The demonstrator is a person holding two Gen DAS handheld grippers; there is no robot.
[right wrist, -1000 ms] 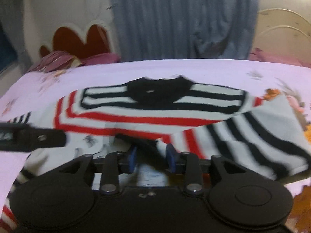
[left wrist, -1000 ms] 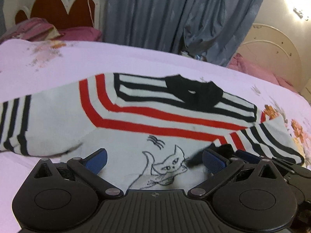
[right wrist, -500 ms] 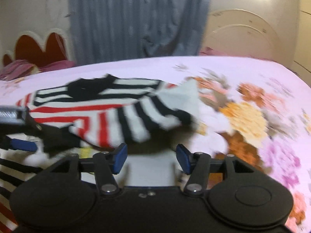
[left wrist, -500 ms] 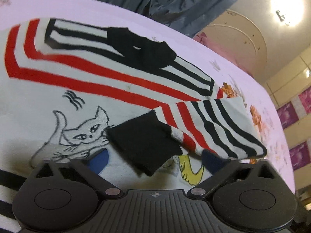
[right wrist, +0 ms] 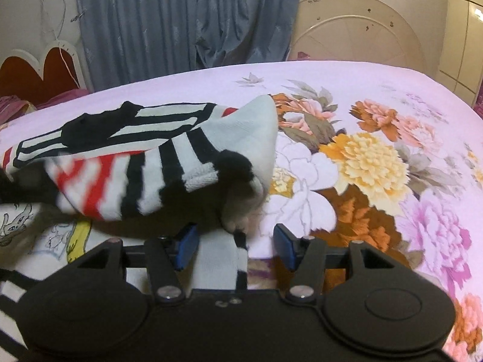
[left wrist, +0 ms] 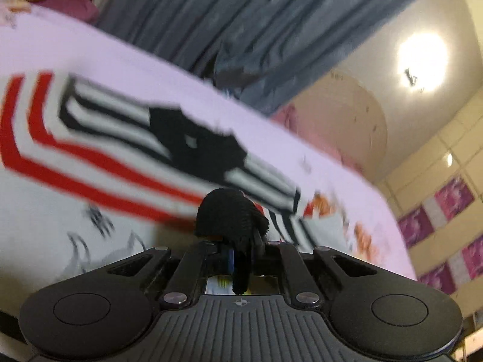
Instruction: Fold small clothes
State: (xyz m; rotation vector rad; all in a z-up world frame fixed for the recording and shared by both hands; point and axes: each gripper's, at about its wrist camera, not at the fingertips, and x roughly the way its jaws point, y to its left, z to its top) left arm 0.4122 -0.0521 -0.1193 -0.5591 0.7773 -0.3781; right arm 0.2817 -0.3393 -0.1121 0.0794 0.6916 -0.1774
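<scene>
My left gripper [left wrist: 238, 253] was pinched on what looked like the sweater's [left wrist: 99, 163] black cuff [left wrist: 229, 214], sleeve [right wrist: 169, 175] running leftward across the body on the bed [right wrist: 377, 96]; my right gripper [right wrist: 235, 246] gaped empty beside the fold.

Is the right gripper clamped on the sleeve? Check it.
No: the right gripper stands open, its blue pads apart, and the striped sleeve lies just beyond them, ungripped.
</scene>
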